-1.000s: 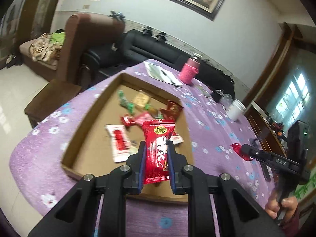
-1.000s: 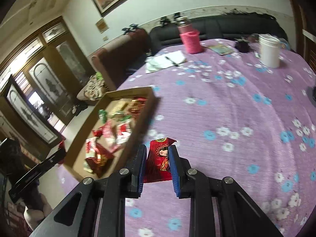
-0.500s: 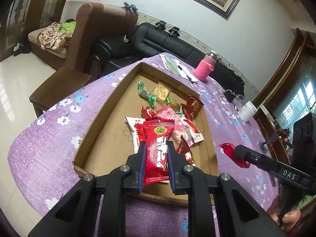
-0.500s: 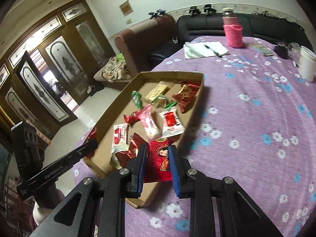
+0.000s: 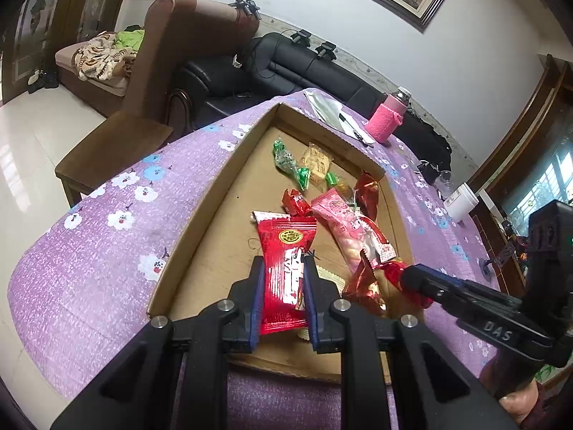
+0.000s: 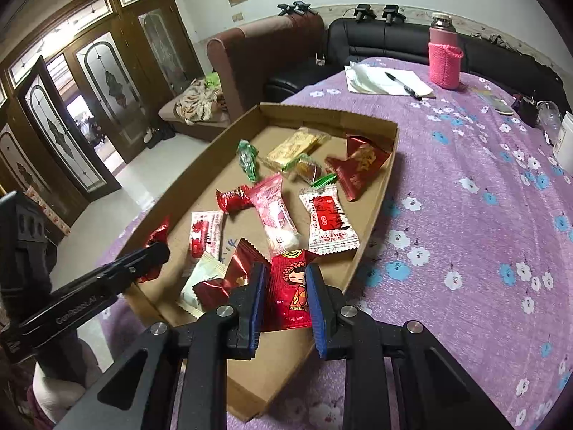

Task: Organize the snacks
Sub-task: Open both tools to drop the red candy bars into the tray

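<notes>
Now I hold a red snack packet [image 5: 284, 276] in my left gripper [image 5: 283, 272] and a red doll-print packet [image 6: 290, 288] in my right gripper [image 6: 286, 279], seemingly above the cardboard tray [image 6: 372, 215].

On the far side of the purple flowered tablecloth [image 6: 465, 193] stand a pink-sleeved bottle [image 6: 444, 61], white papers with a pen [image 6: 386, 80] and a white cup [image 5: 462, 202].

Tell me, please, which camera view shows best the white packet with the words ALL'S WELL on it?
The right wrist view. There the white packet lies face up in the cardboard tray, unobstructed, with its print readable. In the left wrist view it shows only partly, at a steep angle beside the pink packet, and no print can be read.
</notes>
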### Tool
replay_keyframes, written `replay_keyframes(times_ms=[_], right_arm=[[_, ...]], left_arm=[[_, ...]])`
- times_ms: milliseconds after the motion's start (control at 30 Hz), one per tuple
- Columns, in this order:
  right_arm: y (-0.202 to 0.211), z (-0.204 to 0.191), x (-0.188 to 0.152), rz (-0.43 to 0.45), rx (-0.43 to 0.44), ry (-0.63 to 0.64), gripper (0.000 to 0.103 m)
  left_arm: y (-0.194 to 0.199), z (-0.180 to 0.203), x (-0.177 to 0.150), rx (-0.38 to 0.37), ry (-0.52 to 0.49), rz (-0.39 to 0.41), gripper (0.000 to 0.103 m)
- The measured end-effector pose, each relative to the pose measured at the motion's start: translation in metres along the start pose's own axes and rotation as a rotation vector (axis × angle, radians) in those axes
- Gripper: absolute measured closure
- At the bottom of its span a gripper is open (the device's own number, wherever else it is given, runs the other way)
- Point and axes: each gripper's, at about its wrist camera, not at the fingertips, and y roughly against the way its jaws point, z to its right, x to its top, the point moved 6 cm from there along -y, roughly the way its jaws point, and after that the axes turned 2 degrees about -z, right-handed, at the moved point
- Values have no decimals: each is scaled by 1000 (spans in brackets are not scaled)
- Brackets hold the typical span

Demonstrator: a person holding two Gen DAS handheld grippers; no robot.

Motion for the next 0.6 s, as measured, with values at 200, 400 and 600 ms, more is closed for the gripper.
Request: replay_keyframes(times_ms=[200,400,600], right_arm=[[-14,2,0,-23,-24,-13,77],[-24,4,3,-34,-37,-25,77],[-25,0,0,-26,-45,-24,77]], left_arm=[[-3,-1,4,17,-14,2,84],[0,0,6,7,-24,5,64],[17,6,12,-4,-33,48,37]])
